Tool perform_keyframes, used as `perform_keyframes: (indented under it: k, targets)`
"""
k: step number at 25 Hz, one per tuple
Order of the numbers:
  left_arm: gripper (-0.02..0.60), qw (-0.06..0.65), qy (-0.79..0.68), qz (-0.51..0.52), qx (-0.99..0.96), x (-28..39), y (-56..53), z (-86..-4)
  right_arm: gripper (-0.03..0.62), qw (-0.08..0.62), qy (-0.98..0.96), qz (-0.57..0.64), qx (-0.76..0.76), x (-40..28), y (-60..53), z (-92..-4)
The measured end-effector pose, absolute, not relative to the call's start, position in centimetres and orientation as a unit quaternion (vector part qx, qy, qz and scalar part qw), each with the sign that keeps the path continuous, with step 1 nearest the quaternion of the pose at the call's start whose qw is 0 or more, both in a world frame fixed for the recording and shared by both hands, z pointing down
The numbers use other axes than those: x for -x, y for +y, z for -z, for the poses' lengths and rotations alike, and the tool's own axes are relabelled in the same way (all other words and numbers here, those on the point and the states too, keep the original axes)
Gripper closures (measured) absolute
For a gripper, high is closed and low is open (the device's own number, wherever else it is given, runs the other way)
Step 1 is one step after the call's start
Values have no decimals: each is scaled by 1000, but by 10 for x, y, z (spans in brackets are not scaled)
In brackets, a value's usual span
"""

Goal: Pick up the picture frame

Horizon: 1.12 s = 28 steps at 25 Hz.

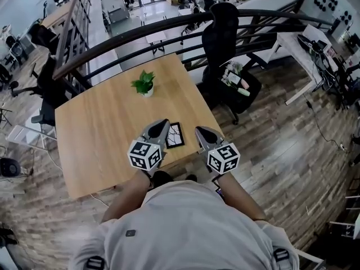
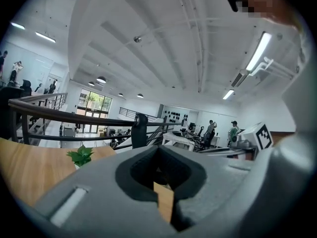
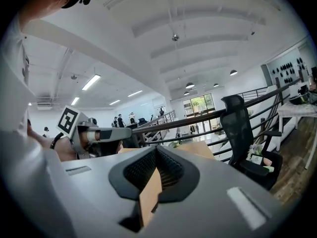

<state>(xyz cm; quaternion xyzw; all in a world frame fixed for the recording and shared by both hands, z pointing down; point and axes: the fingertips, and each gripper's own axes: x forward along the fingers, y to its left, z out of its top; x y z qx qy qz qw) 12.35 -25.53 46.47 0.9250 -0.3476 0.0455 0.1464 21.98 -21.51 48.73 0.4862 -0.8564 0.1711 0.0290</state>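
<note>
The picture frame (image 1: 174,135), small and black-edged, lies flat on the wooden table (image 1: 101,128) near its front edge. In the head view it sits between my two grippers. My left gripper (image 1: 162,123) is just left of the frame, and my right gripper (image 1: 200,131) is just right of it. Both point away from me and stand shut with nothing between the pads. In the left gripper view the left gripper (image 2: 159,149) hides the frame behind its shut jaws. The right gripper (image 3: 156,150) does the same in the right gripper view.
A small potted plant (image 1: 144,84) (image 2: 80,156) stands further back on the table. A dark railing (image 1: 169,30) runs behind the table. A black office chair (image 1: 222,38) (image 3: 238,128) with things on its seat stands at the table's far right corner.
</note>
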Motion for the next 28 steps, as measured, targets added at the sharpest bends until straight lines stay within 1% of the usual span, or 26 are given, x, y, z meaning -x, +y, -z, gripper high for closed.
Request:
perform_keyframes:
  k: [6,11,21,28]
  targets:
    - [578,150,-362,-58,-918,-134,-262,-476,585,33,-869,-183,-458,-225,-230,-496]
    - [578,177,-366,-68,-911,-134,-274,-496,585,43,-868,-205,-450,-226,-245,-512]
    - [577,224,-382,-95,-892,-117,-296,-550,574,76,-870,-250,-418,-201,-268,-562]
    - [555,270,-383,-131,-874,-102,-305,-604,554,97,-852,-297,-419,-198,-280,-608]
